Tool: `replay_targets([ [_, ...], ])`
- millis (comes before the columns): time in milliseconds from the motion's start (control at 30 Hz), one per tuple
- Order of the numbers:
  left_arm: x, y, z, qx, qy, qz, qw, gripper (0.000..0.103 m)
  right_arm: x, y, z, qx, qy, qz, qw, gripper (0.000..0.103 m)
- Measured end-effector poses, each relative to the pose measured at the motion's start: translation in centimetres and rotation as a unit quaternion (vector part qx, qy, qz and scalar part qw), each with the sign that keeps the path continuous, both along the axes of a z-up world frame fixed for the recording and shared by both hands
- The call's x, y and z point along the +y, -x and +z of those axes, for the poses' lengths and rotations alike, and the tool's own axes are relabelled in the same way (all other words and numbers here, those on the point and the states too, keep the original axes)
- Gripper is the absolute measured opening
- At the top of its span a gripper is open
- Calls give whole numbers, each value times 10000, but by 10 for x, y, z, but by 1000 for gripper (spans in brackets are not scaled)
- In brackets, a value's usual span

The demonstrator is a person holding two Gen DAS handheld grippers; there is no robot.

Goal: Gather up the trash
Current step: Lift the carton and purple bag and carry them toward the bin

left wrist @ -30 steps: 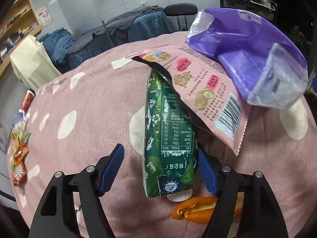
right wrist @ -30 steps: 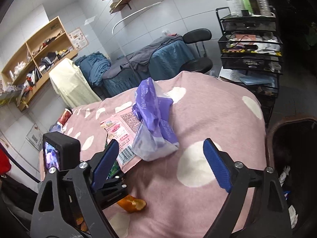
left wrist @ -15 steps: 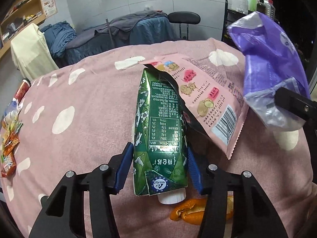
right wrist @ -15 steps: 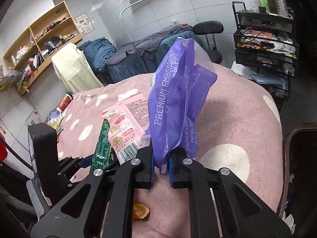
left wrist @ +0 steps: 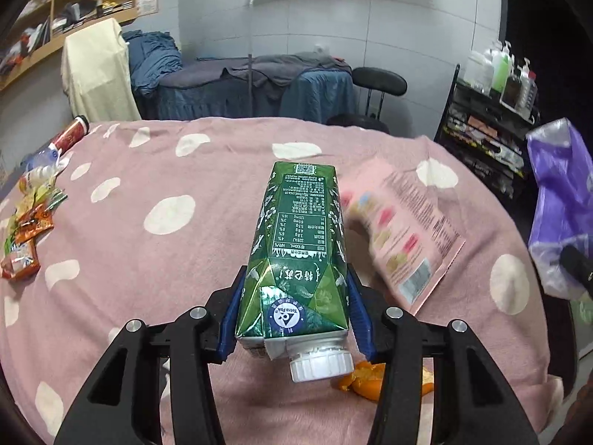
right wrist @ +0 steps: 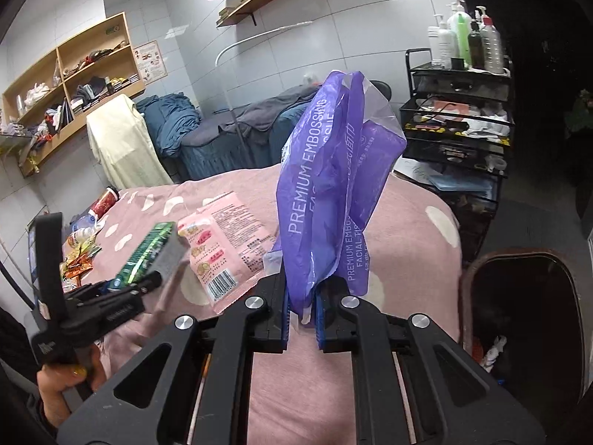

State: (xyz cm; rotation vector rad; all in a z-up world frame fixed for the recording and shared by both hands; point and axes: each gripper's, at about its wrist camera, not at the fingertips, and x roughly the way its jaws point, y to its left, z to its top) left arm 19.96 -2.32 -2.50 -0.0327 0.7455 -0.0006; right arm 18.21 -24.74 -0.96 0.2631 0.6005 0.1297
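In the left wrist view, the left gripper has the green carton between its blue pads. The jaws are closing a little more, and they press on both sides of the carton near its cap end. The carton's long side runs straight away from the jaws, with the white cap near the camera and the flat bottom far away. It looks lifted off the pink spotted blanket. Just right of the carton, the pink snack bag lies flat on the blanket. Orange peel lies near, under the cap. Small wrappers lie far off at the left edge. In the right wrist view, the right gripper has its jaws squeezed narrow on the bottom of the purple tissue bag. The bag stands up tall from the jaws. The left gripper with its carton shows at the left, held by a hand. The thing that matters for the coming move is the dark bin. It sits low on the right, just past the blanket's edge, close beside the right gripper. So the purple bag is nearer to the bin than the carton, and I think it should be dropped in first. The carton would have to cross to the right to get there.
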Motion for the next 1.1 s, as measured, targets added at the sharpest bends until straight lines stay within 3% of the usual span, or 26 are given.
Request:
replay_targets([
  [133,-4,15,11,-218,19,-8,9998,49,-15,17,0,-37,47,-205,9998,11],
  [267,-22,29,19,-307,184,-361,9987,49,-38,33,-2,-42,44,-448,9990,11],
  [667,-86,57,24,-419,112,-1307,9905,49,-101,57,-14,216,35,-1260,9918,11],
  [1100,-126,69,16,-326,-15,-1855,9821,49,-167,44,-71,1323,45,-2006,9707,11],
])
